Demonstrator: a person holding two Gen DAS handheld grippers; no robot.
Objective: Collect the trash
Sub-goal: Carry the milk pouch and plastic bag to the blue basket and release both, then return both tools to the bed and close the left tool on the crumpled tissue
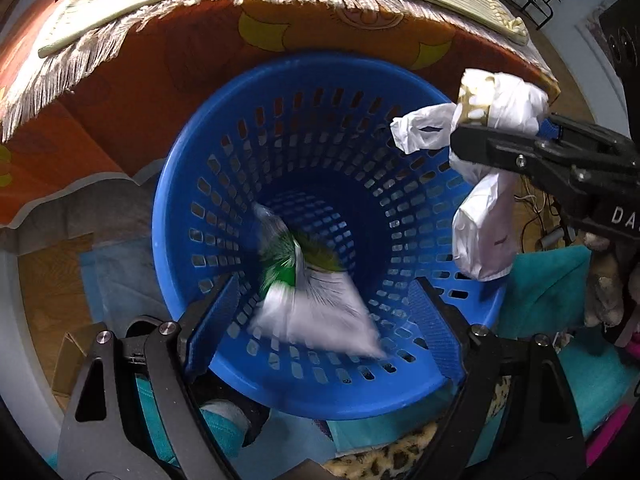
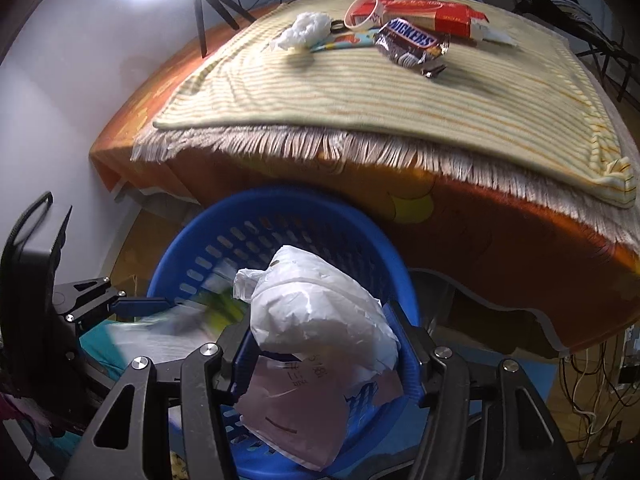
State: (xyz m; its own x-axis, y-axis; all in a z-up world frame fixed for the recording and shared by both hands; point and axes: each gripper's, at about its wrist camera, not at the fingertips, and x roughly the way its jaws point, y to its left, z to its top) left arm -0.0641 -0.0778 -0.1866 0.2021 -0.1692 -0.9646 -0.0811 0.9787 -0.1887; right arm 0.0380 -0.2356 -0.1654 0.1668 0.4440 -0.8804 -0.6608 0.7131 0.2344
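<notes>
White bag [image 2: 320,336] btwn right gripper [image 2: 328,356] jaws (over basket [image 2: 208,248])

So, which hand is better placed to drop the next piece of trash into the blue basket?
Right: its gripper holds a white bag above the basket. The left gripper is open, its wrapper already falling.

A fringed striped blanket [image 2: 360,96] covers the orange bedspread [image 2: 500,248] (a tripod [image 2: 208,4] stands behind).

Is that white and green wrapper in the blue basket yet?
Dropping in: the wrapper is blurred inside the basket, loose between the left gripper's open jaws.
</notes>
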